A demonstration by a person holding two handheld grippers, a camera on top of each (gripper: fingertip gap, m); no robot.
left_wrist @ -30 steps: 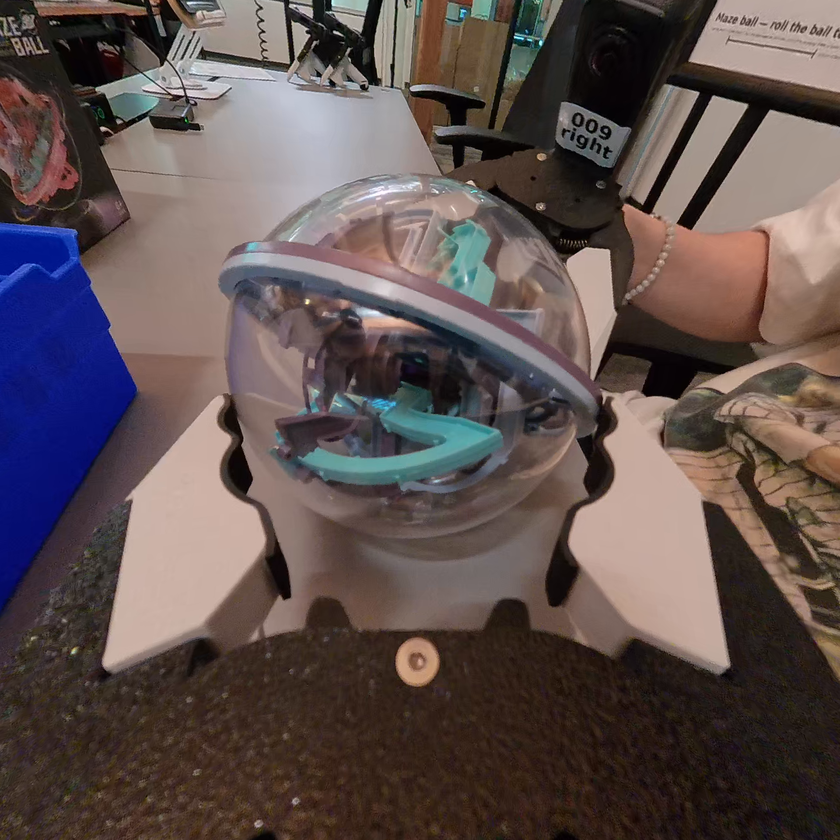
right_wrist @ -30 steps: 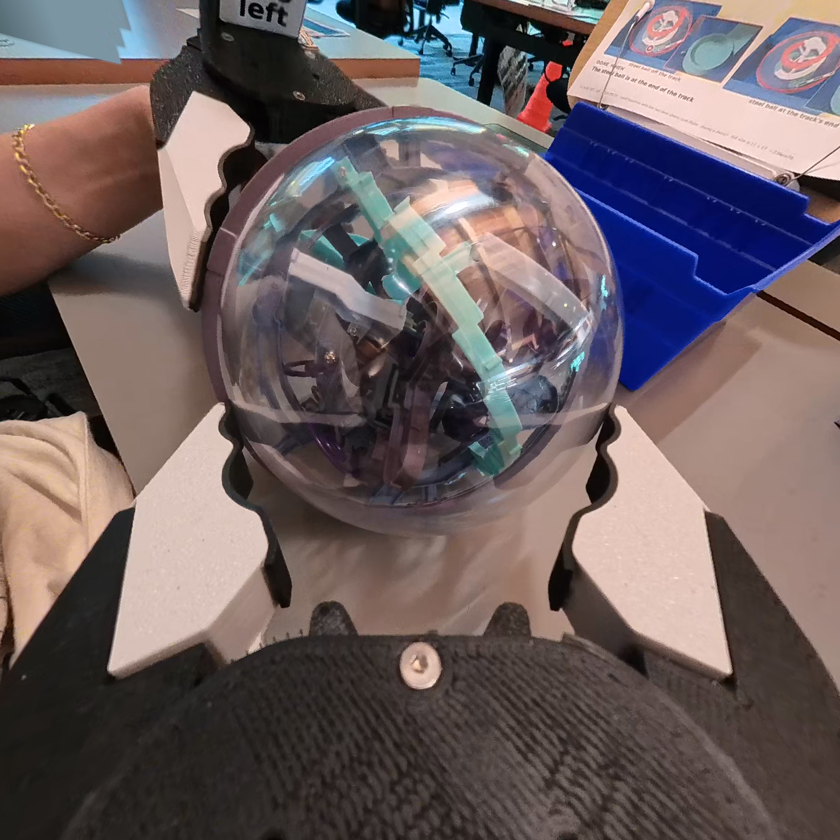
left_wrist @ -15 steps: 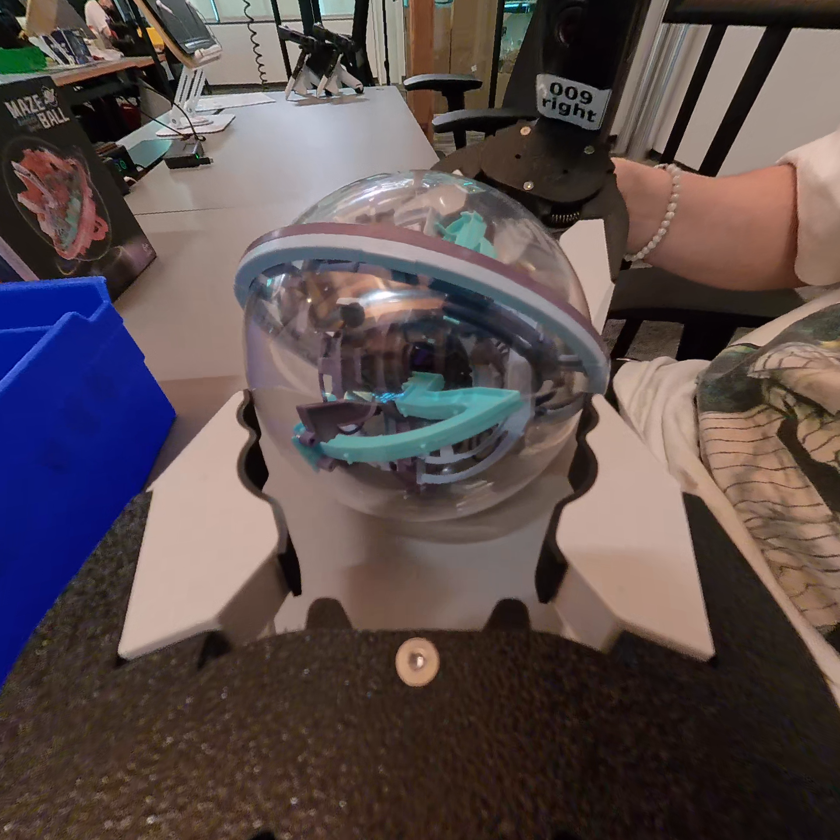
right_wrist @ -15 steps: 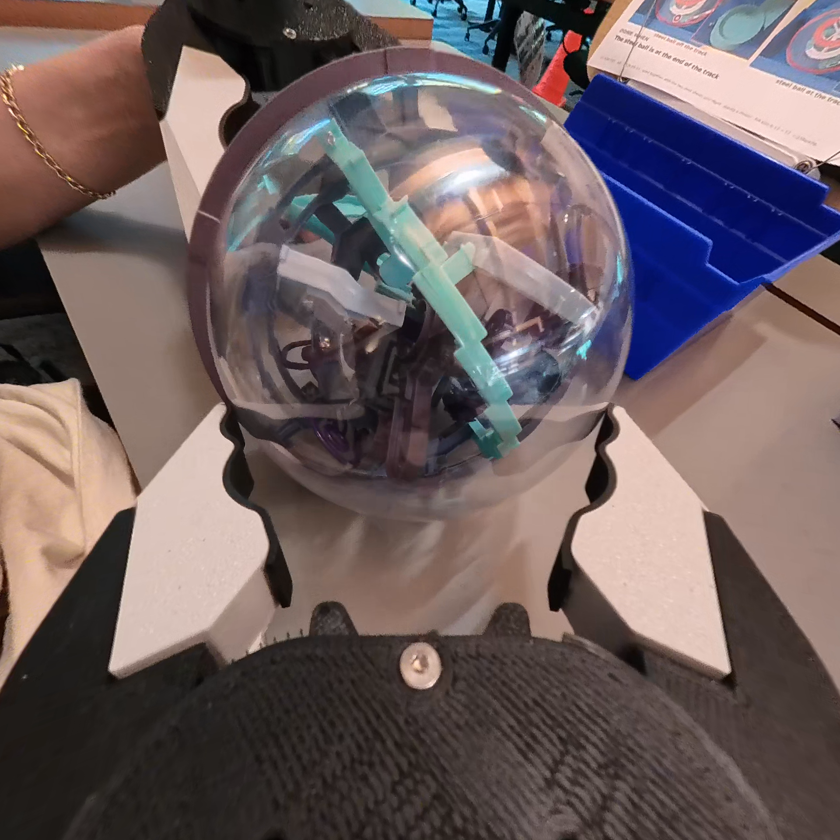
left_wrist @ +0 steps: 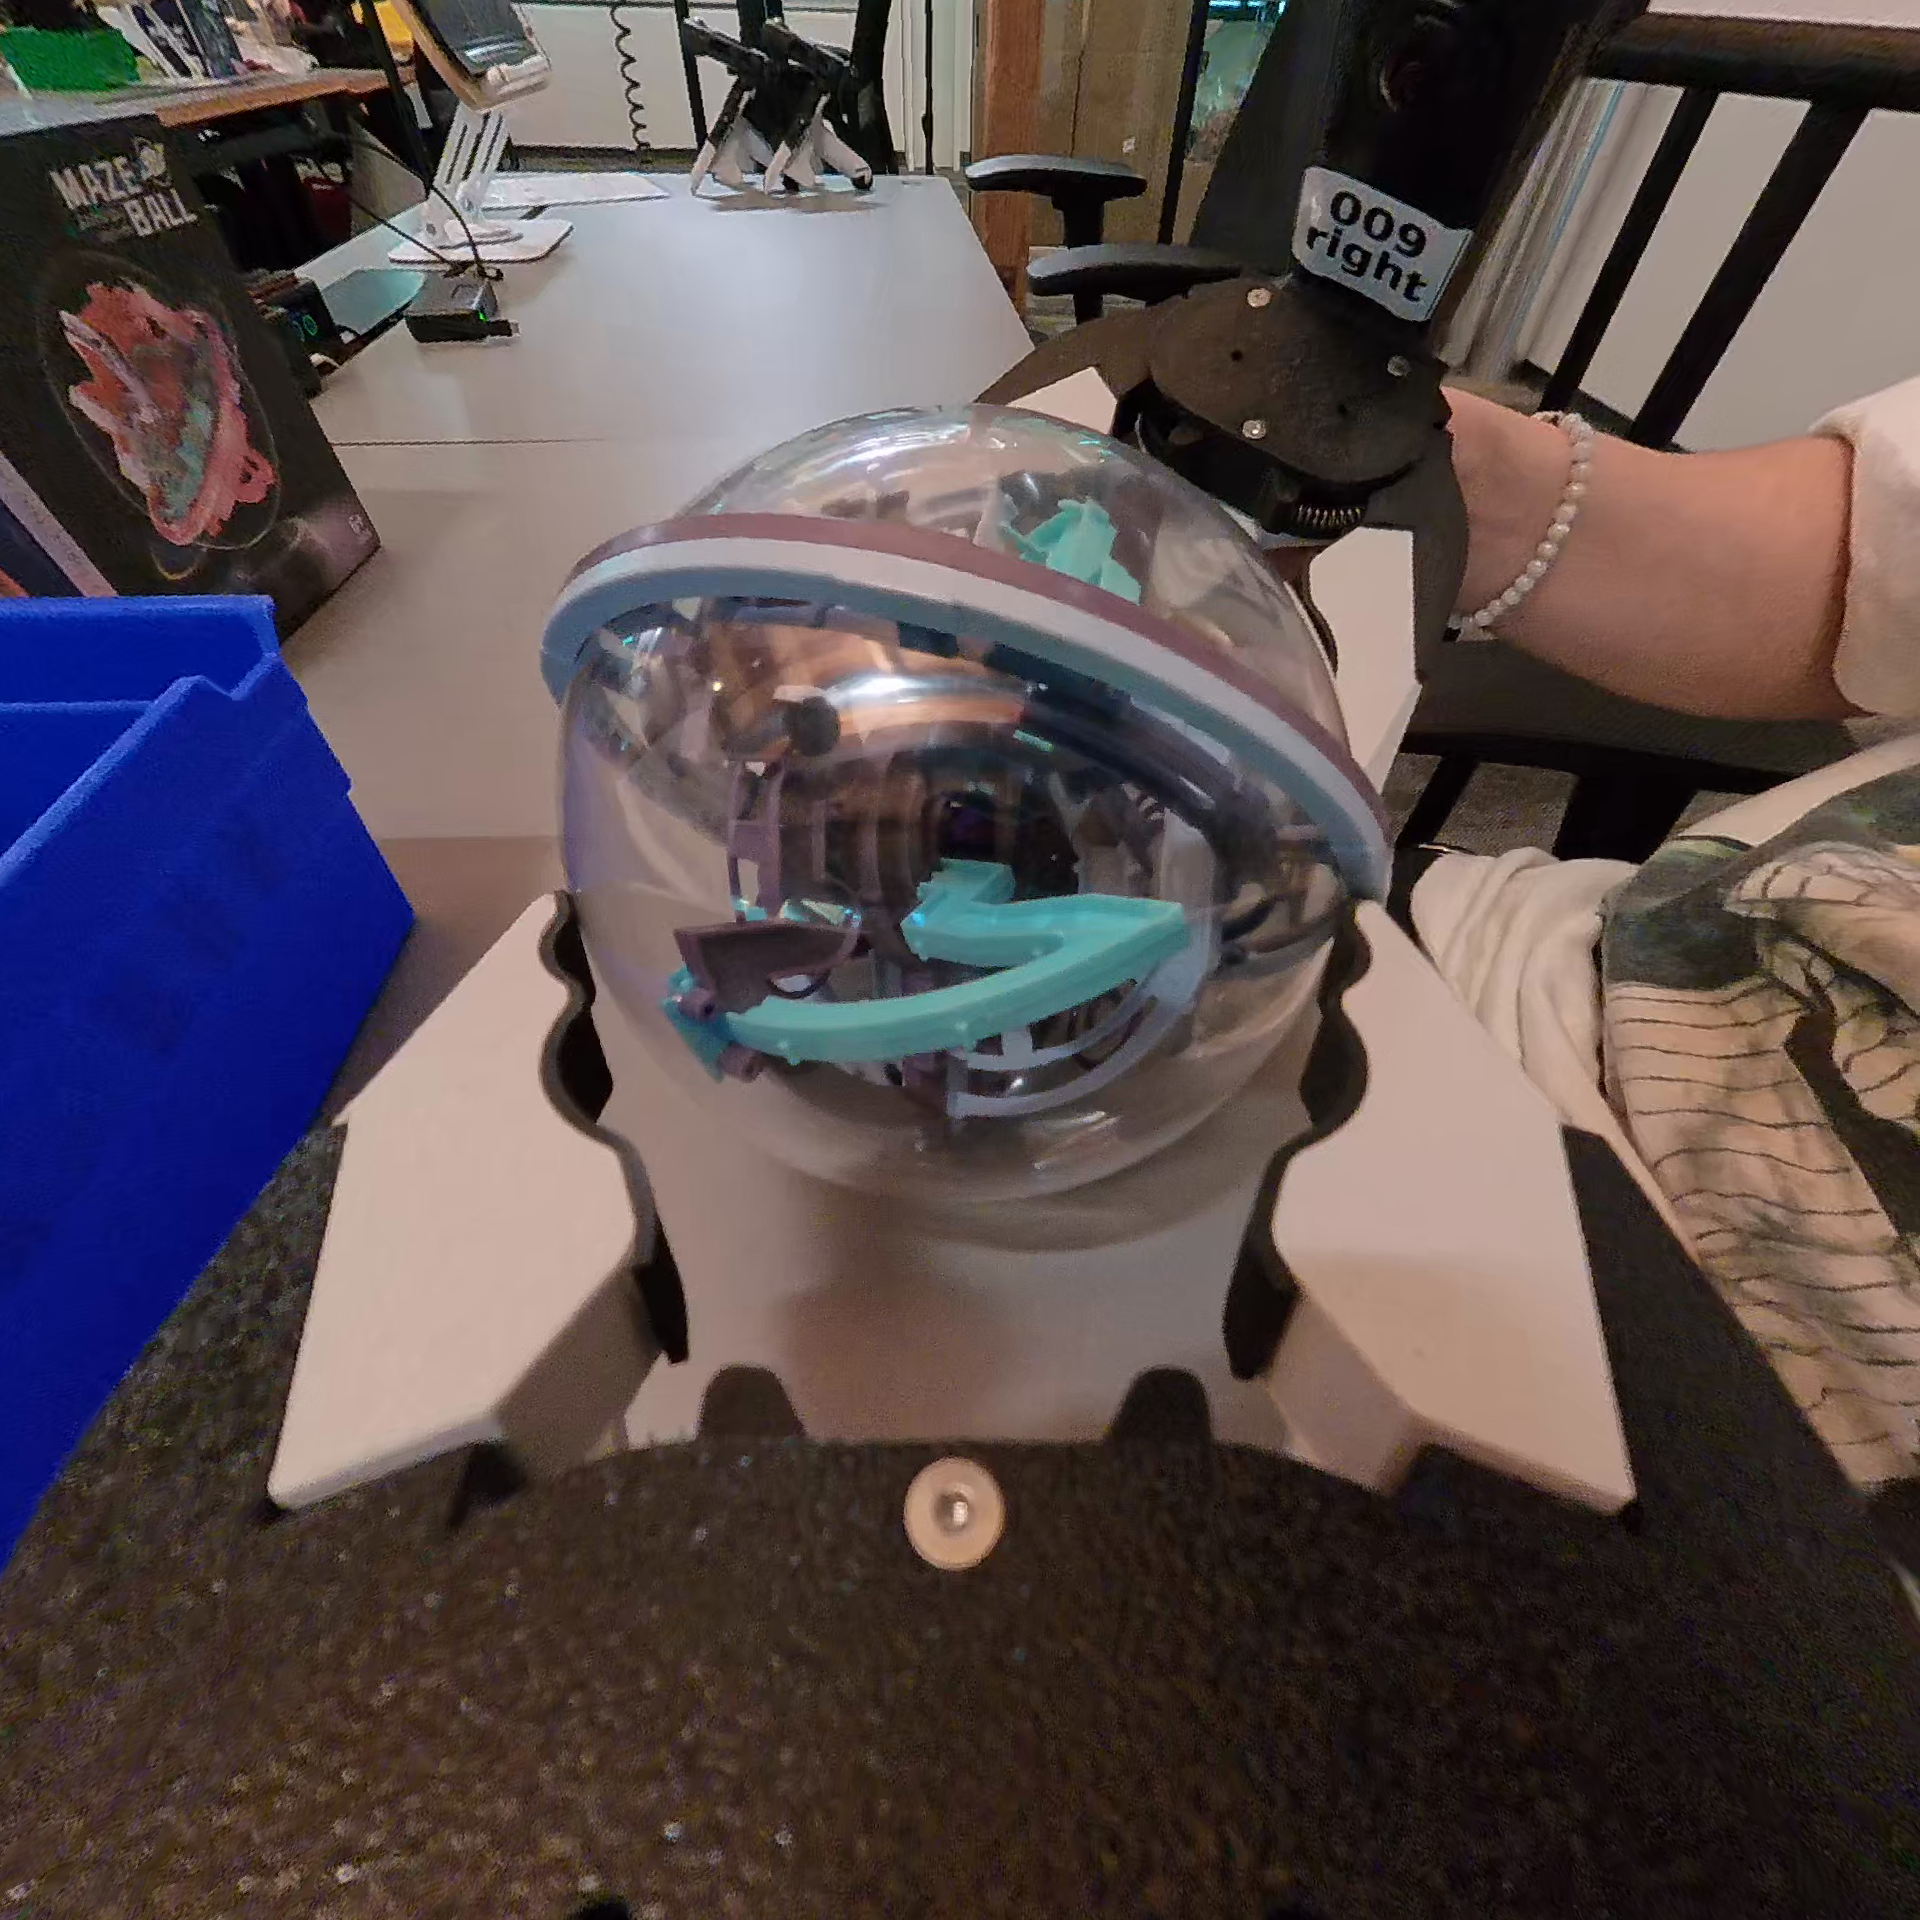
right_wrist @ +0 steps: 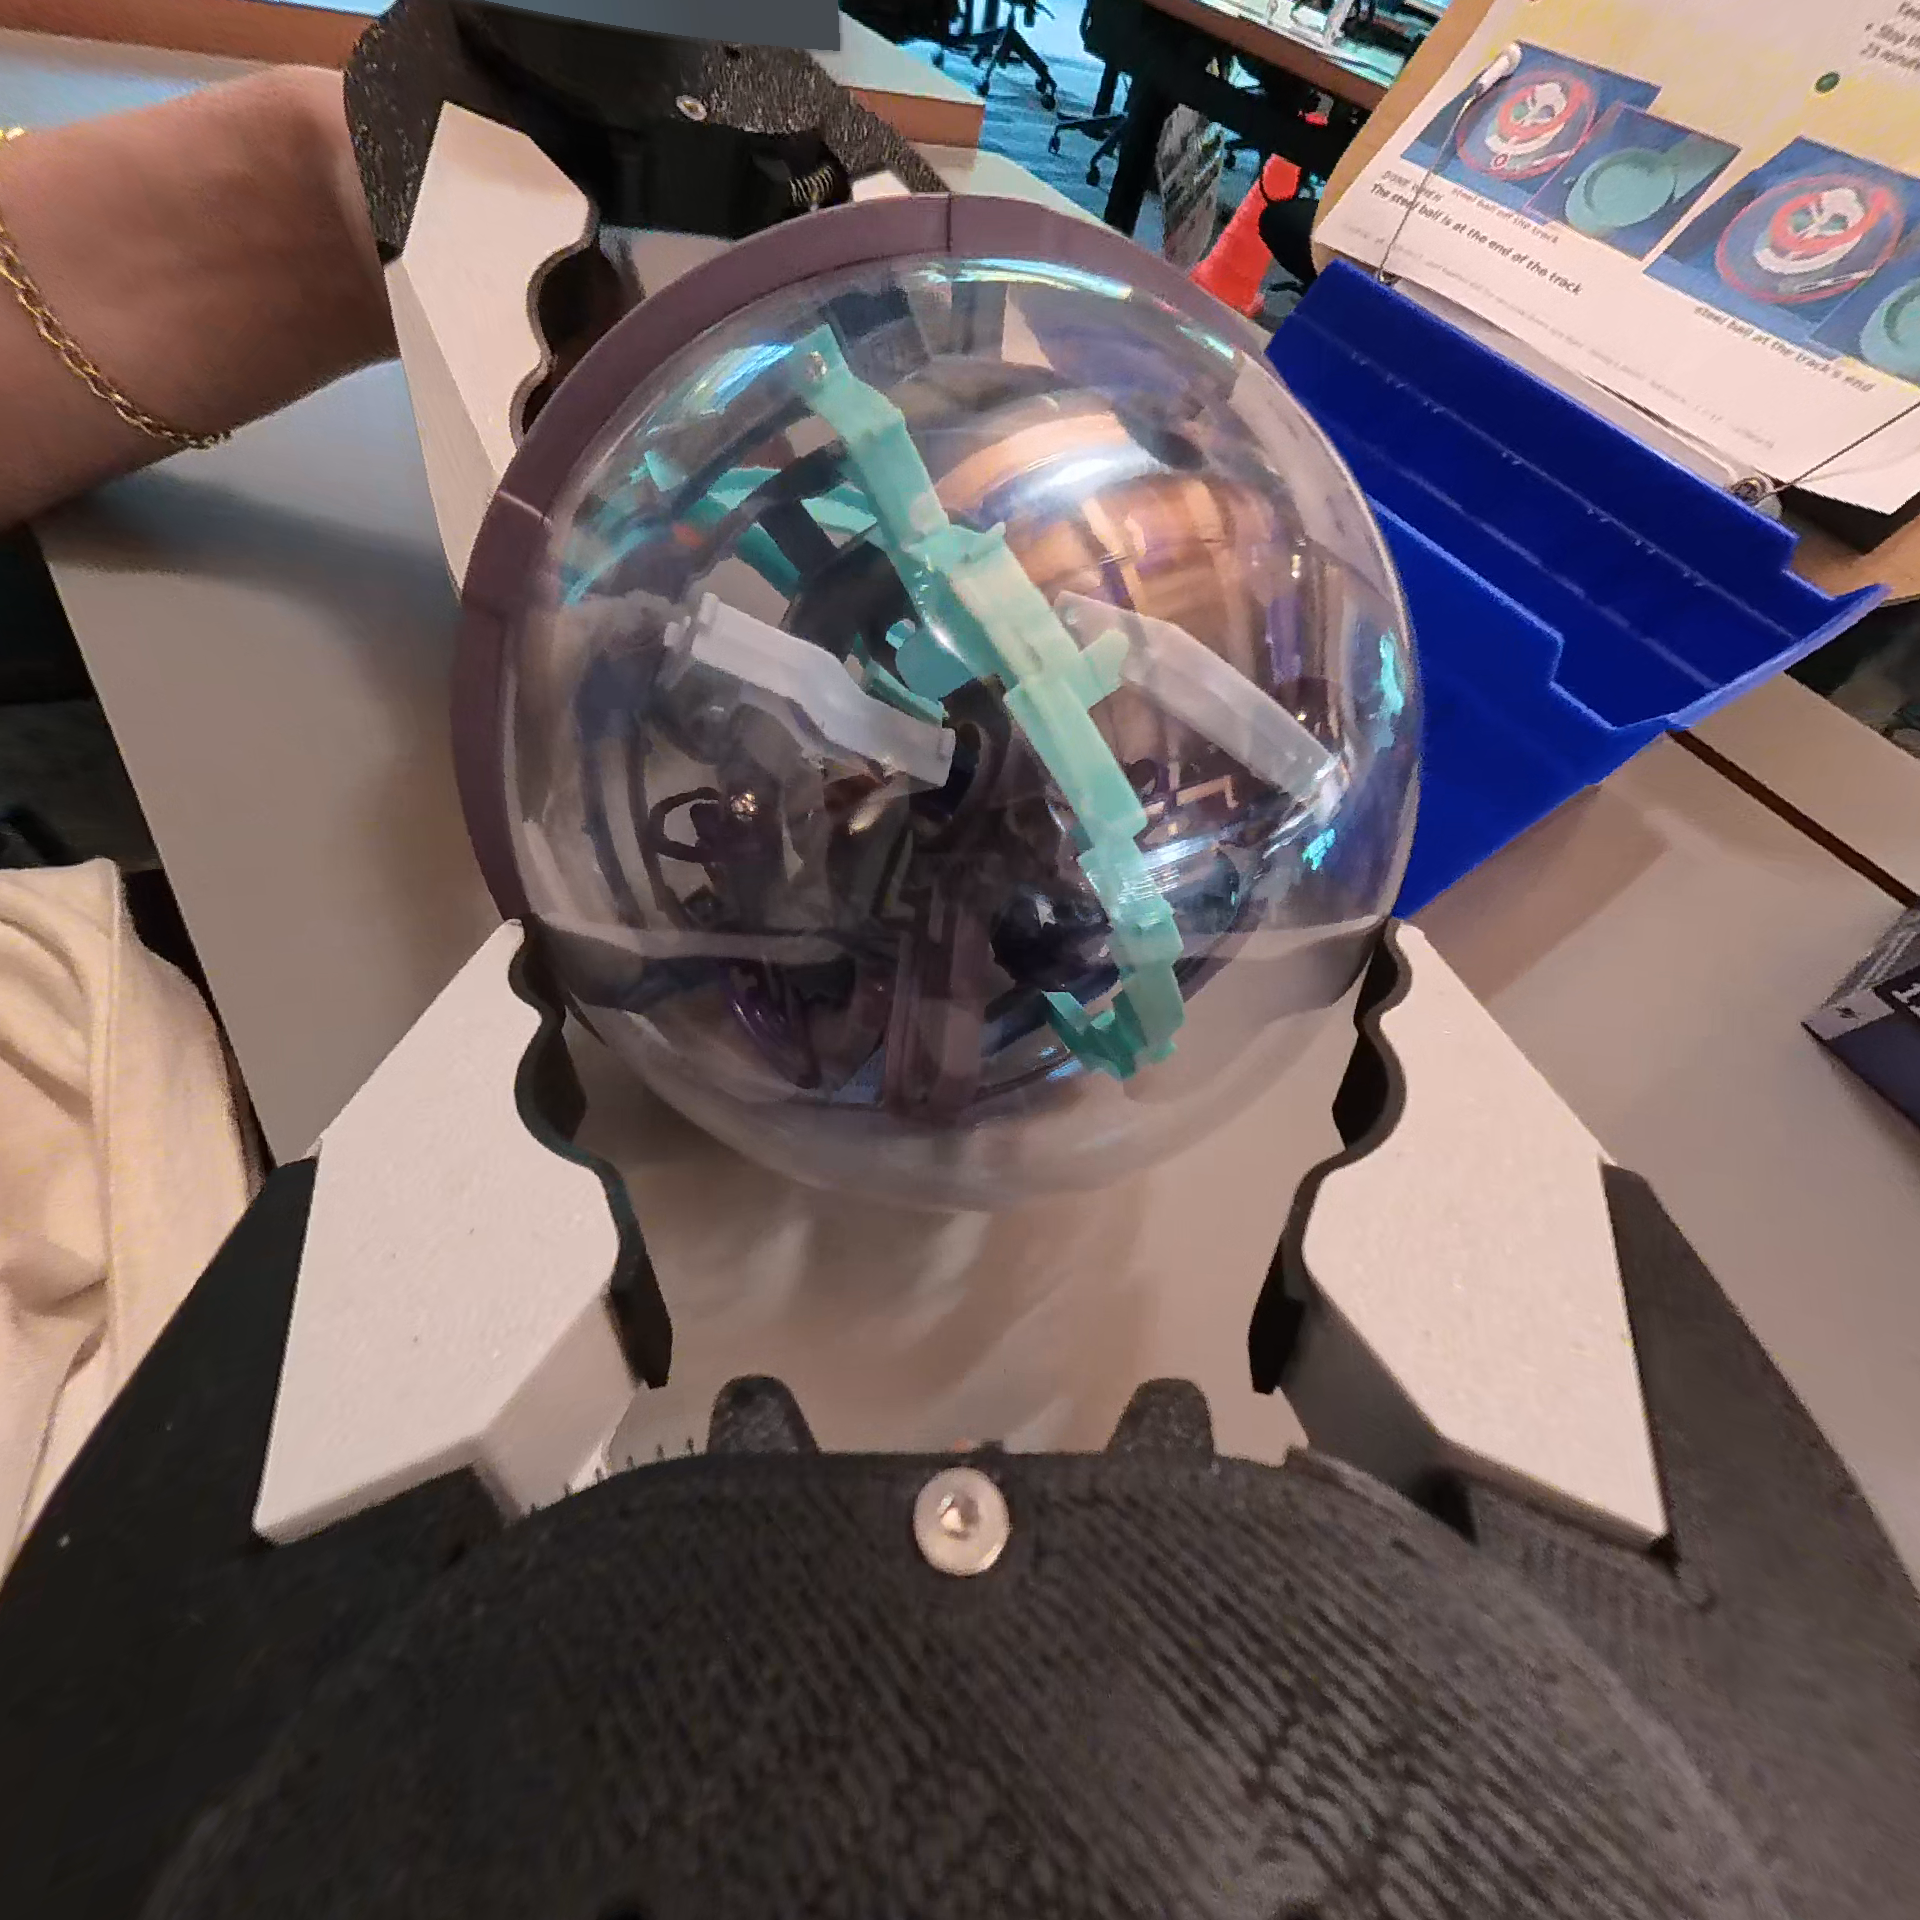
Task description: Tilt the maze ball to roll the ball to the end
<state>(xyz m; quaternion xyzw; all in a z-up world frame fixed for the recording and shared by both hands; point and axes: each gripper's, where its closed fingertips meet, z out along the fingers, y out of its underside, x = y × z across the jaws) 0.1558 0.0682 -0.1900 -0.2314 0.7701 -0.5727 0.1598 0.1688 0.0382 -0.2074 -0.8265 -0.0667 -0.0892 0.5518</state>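
Note:
The maze ball (left_wrist: 956, 831) is a clear sphere with teal and purple tracks inside and a grey-purple rim band. It is held above the grey table (left_wrist: 644, 353) between both grippers. My left gripper (left_wrist: 956, 935) is shut on it, its black pads pressed on the sphere's two sides. My right gripper (right_wrist: 956, 956) is shut on the same ball (right_wrist: 935, 727) from the opposite side. In the left wrist view the right gripper's body (left_wrist: 1299, 416) shows behind the ball. In the right wrist view a white finger of the left gripper (right_wrist: 468, 260) shows behind it. I cannot make out the small steel ball.
A blue bin (left_wrist: 156, 883) stands at the left, also seen in the right wrist view (right_wrist: 1558, 582). The toy's dark box (left_wrist: 156, 364) stands behind it. A printed sheet (right_wrist: 1662, 239) leans past the bin. The person's clothing (left_wrist: 1714, 1039) is close on the right.
The ball has turned in both grasps: in the right wrist view the purple rim swung from the left side up over the top. The left jaws closed in slightly on it.

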